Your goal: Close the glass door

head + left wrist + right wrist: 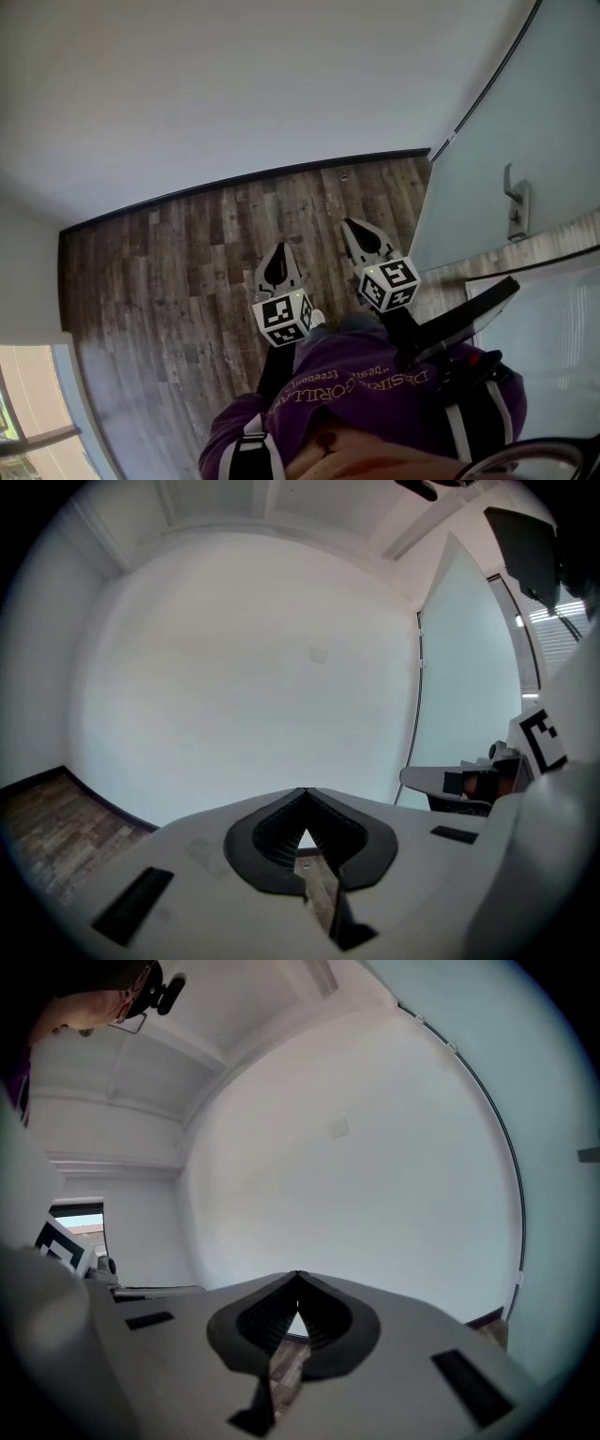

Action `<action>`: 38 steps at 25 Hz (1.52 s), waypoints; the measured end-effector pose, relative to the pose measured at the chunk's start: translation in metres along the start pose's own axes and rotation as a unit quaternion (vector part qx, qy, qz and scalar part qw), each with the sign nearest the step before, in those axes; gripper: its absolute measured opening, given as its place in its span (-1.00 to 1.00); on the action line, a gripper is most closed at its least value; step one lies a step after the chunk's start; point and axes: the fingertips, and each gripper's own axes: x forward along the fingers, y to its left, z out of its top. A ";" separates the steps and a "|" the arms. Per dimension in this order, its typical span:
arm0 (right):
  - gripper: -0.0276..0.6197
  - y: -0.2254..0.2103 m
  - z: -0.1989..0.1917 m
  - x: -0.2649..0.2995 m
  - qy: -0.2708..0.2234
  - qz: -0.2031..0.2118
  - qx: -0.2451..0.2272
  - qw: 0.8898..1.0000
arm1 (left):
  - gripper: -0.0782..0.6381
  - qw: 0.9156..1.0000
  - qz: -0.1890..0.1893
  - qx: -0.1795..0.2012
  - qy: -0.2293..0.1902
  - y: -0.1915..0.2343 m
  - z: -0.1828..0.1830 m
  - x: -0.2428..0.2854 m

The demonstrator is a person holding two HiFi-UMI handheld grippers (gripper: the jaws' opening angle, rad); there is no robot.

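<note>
Both grippers clenched, tips together, nothing between: left gripper (281, 251), right gripper (352, 230). Sweatshirt (375, 398) print shows upside down, not legible. Door (525, 112) stands right of right gripper, apart, untouched. Left gripper farther from door. Handle (517, 208) on door face, beyond both tips.

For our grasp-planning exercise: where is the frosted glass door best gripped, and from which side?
Probably the grey metal handle projecting from the frosted glass door; the flat pane offers no hold. Approach from the person's side with the nearer right tool.
</note>
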 end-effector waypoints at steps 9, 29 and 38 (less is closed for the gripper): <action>-0.92 -0.066 0.000 0.008 0.003 -0.074 0.023 0.997 | -0.78 0.997 -0.064 0.010 0.037 -0.032 -0.008 0.070; -0.92 -0.284 0.068 -0.026 -0.064 -0.256 0.041 0.964 | -0.78 0.959 -0.269 0.074 0.044 -0.239 0.021 0.244; -0.92 -0.347 0.073 -0.091 -0.094 -0.392 0.058 0.913 | -0.78 0.910 -0.395 0.103 0.076 -0.332 0.006 0.281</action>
